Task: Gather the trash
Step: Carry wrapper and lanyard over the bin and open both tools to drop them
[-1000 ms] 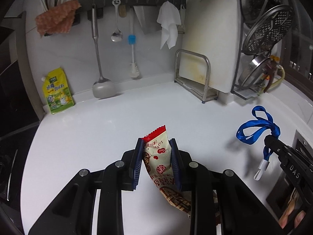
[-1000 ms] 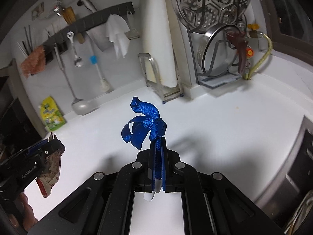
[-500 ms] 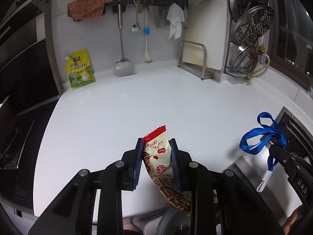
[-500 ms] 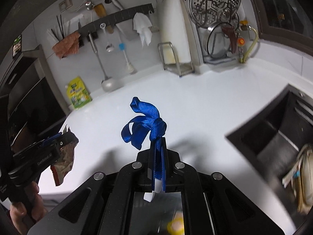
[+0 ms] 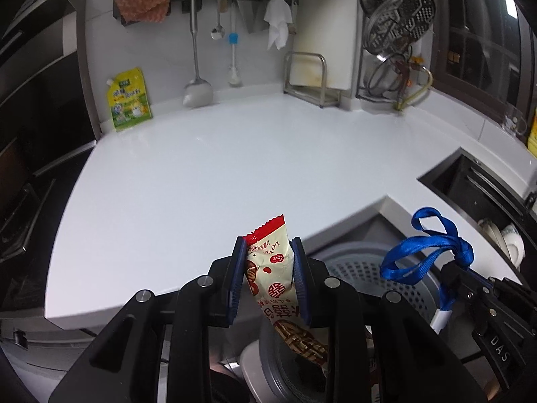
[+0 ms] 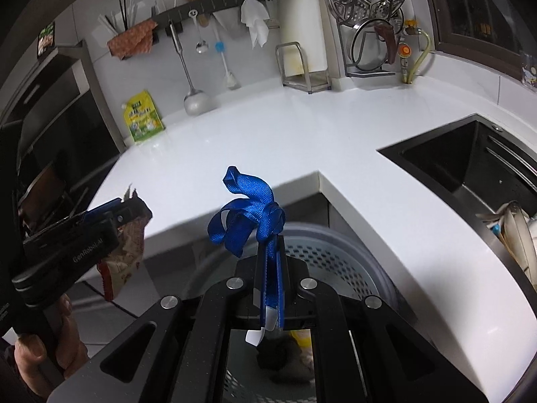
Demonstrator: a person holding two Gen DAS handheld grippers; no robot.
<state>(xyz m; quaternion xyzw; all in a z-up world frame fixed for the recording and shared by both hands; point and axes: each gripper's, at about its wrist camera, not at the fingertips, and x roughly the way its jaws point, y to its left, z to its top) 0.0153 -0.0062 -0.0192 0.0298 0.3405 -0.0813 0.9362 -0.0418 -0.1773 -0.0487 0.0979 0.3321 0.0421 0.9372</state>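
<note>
A cream-and-red snack wrapper (image 5: 273, 268) is pinched between the blue pads of the left claw (image 5: 268, 278), its lower end hanging down over the grey perforated bin (image 5: 352, 268). A knotted blue ribbon (image 6: 248, 218) is clamped in the narrowly closed right claw (image 6: 270, 288), with a white tag hanging from its end above the bin. Both claws are held just off the front edge of the white surface (image 5: 201, 174), beyond the bin. A black sink (image 6: 470, 161) is set into the surface to the right of the bin.
</note>
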